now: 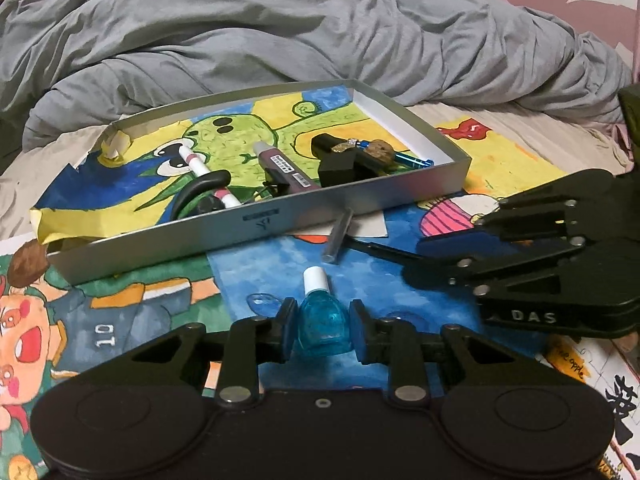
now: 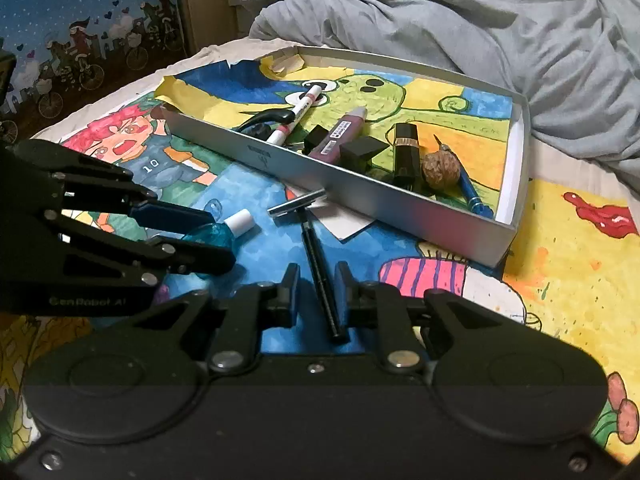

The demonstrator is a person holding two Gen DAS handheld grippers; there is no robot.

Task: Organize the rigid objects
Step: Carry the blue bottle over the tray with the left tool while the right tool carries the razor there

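A small blue glass bottle (image 1: 321,326) with a white cap lies on the painted paper between the fingers of my left gripper (image 1: 322,330). The jaws stand open on either side of it, with slight gaps. It also shows in the right wrist view (image 2: 218,232). A black-handled safety razor (image 2: 316,256) lies with its handle between the open fingers of my right gripper (image 2: 317,296), not clamped. The silver tray (image 1: 256,226) behind holds a white marker (image 1: 200,168), a maroon tube (image 1: 280,168), black blocks (image 1: 340,160), a walnut (image 2: 440,170), a blue pen (image 2: 470,194) and scissors (image 1: 200,196).
Colourful paintings (image 2: 560,264) cover the bed under everything. A rumpled grey duvet (image 1: 280,32) lies behind the tray. A clear plastic piece (image 1: 262,302) lies left of the bottle. A painted panel (image 2: 80,20) stands at the left.
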